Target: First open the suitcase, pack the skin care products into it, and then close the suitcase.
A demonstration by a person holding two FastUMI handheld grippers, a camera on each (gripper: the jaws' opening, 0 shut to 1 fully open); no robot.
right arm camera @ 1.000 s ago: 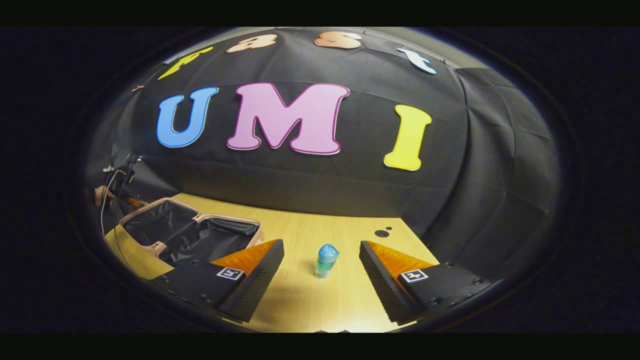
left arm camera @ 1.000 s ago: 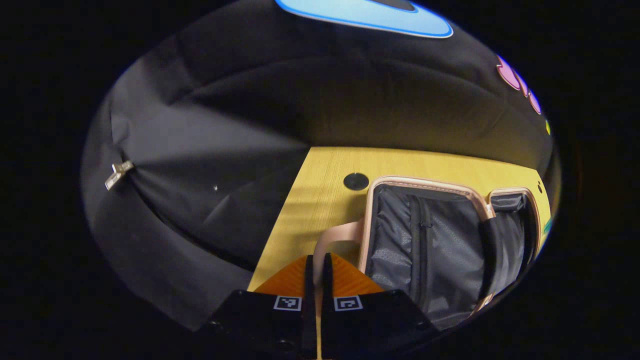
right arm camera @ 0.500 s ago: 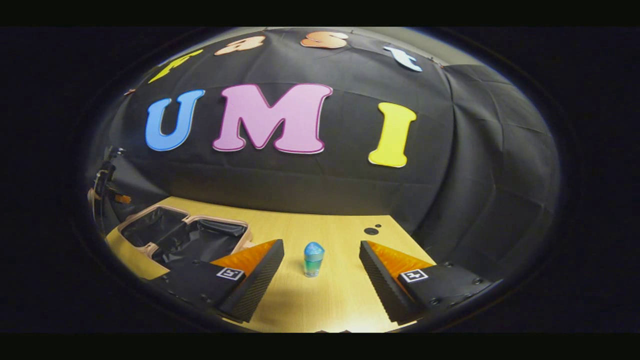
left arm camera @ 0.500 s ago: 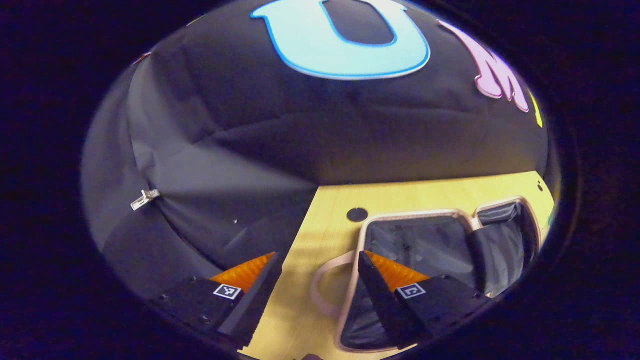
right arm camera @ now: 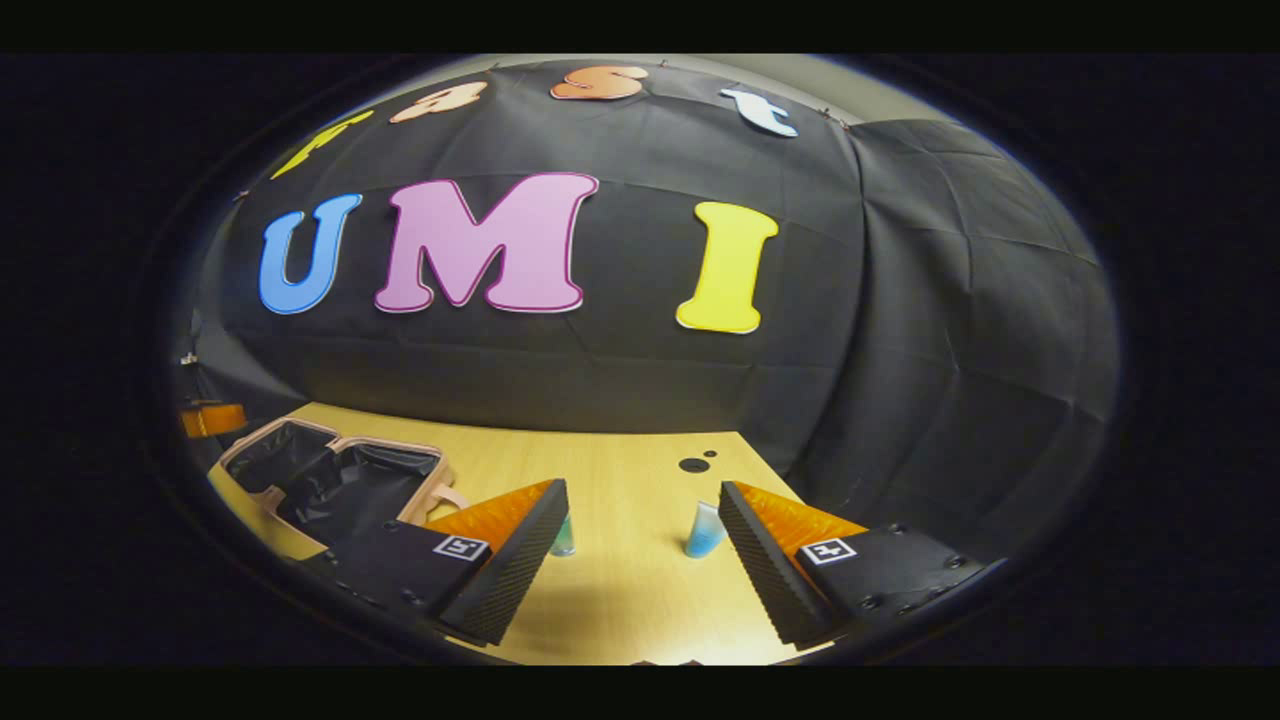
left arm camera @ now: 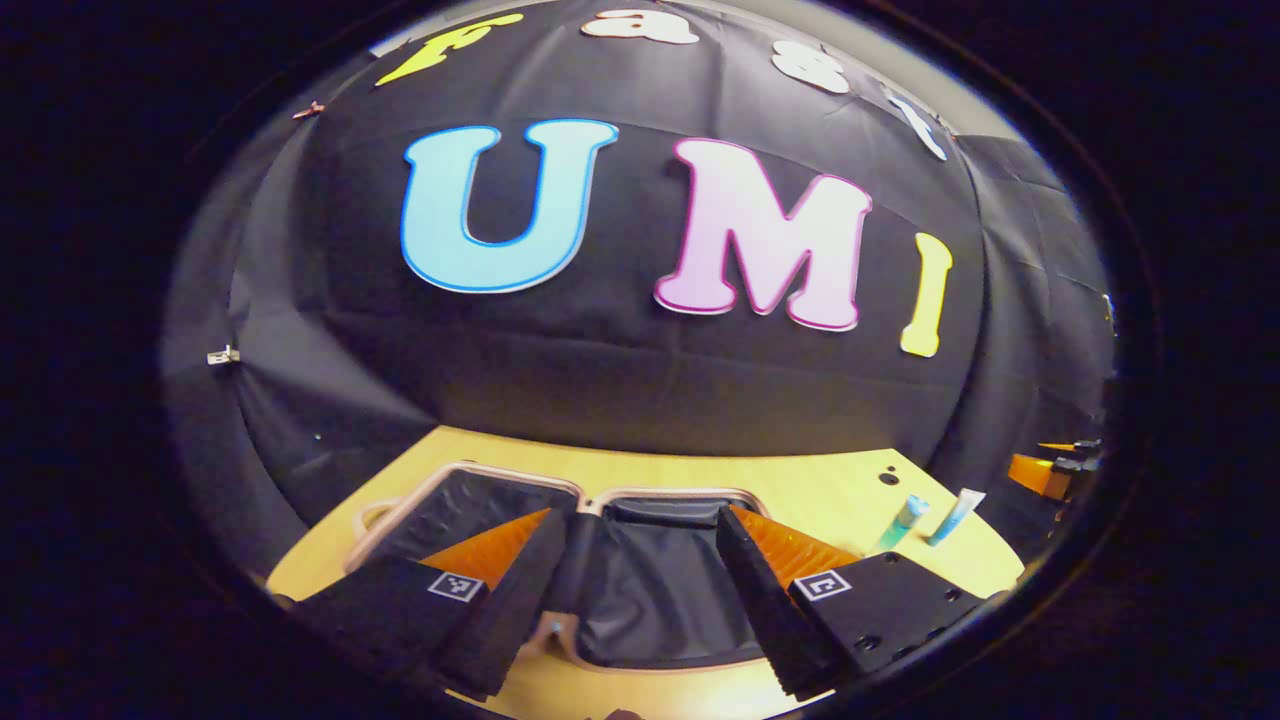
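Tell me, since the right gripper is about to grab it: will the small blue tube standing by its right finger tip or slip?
The blue tube stands upright on a narrow base on the smooth table, so a sideways nudge would probably topple it. It looks small and light. The tapered body might squeeze or slide between the fingers.

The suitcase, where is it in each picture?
Left gripper view: the open suitcase lies at the bottom middle, behind the left gripper, whose fingers stand apart.
Right gripper view: it lies at lower left.
Shared landmark: the wooden table it lies on, with a small blue-green bottle standing nearby.
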